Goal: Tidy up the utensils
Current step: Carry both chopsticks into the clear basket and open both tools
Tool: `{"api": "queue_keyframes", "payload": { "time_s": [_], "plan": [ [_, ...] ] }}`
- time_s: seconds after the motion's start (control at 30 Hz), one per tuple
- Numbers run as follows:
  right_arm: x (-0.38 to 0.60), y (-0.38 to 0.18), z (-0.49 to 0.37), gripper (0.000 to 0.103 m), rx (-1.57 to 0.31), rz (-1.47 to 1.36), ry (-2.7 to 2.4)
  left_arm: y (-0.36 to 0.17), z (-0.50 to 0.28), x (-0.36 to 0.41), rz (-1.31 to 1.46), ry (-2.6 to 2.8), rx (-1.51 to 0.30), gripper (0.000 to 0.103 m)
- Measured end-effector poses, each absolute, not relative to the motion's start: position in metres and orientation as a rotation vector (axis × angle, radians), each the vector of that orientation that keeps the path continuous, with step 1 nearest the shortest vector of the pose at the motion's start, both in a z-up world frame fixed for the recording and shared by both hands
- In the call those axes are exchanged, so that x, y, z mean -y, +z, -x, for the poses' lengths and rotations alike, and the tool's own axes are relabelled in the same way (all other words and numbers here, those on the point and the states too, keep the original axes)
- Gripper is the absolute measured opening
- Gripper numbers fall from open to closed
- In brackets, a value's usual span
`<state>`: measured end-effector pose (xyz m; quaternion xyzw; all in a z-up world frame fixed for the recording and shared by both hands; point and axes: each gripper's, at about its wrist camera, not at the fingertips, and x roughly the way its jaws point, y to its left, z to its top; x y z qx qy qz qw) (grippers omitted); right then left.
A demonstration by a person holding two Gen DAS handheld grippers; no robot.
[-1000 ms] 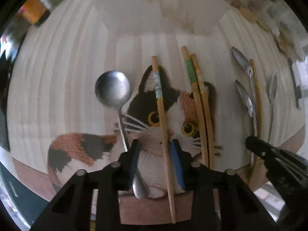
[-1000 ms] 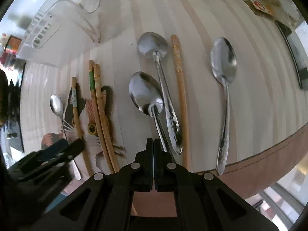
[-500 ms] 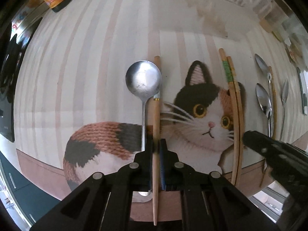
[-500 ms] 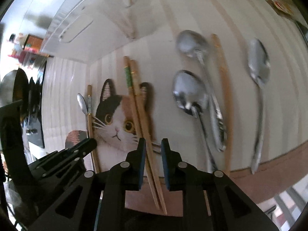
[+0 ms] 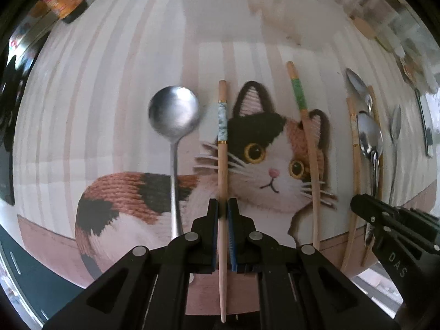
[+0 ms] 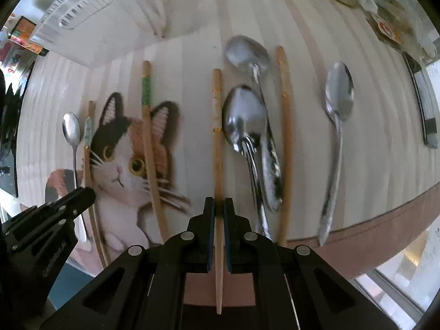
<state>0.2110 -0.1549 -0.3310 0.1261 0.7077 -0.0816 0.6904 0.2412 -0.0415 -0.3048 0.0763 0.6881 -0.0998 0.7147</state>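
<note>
- While both tools point down at the striped tablecloth point(image 5: 115, 88), the left gripper point(image 5: 223, 211) is seen clenched on a wooden chopstick with a pale marbled band point(image 5: 222, 148) — its blue pads press the shaft from either side.
- The right gripper point(image 6: 217, 209) is likewise clamped on a wooden chopstick with gold rings point(image 6: 217, 126); its jaws have just been closing, with that stick between them.
- A second ago the left jaws stood apart around the marbled chopstick, and the right jaws were shut on nothing; the gold-ringed chopstick then lay against the green-banded one.
- The green-banded wooden chopstick point(image 5: 305, 126) is now left alone across the calico cat picture point(image 5: 264, 165) on the cloth, well apart from the gold-ringed one.
- A round-bowled steel spoon point(image 5: 173, 115) lies just beside the marbled chopstick, on its left.
- Two steel spoons point(image 6: 247, 121) overlap just right of the gold-ringed chopstick, with a plain wooden chopstick point(image 6: 286, 126) beyond them and a long steel spoon point(image 6: 338, 101) farther right.
</note>
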Motion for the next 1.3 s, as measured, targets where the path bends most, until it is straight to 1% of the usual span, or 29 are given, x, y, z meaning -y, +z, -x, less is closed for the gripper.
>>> {"api": "queue_keyframes", "payload": {
  "time_s": [0.3,0.4,0.53,0.87,0.97,1.03,1.3],
  "plan": [
    [0.165,-0.328,-0.206,0.006,-1.607,-0.224,-0.185,-0.307,-0.243,0.044,-0.183,-0.227,-1.530,0.007],
    [0.145,-0.334,-0.217,0.006,-1.605,-0.219,-0.191,-0.311,-0.247,0.048,-0.181,-0.227,-1.530,0.007],
    [0.145,-0.336,-0.219,0.006,-1.605,-0.214,-0.190,-0.306,-0.245,0.044,-0.177,-0.231,-1.528,0.007],
    [0.150,-0.329,-0.209,0.007,-1.573,-0.215,-0.194,-0.301,-0.239,0.039,-0.181,-0.222,-1.498,0.004],
    [0.153,-0.323,-0.202,0.007,-1.566,-0.266,-0.178,-0.276,-0.236,0.039,-0.162,-0.244,-1.459,0.004],
    [0.155,-0.309,-0.199,0.007,-1.536,-0.284,-0.158,-0.250,-0.236,0.039,-0.153,-0.263,-1.412,0.004],
    [0.175,-0.226,-0.215,0.006,-1.377,-0.346,-0.077,-0.143,-0.258,0.036,-0.088,-0.311,-1.217,0.004]
  ]
}}
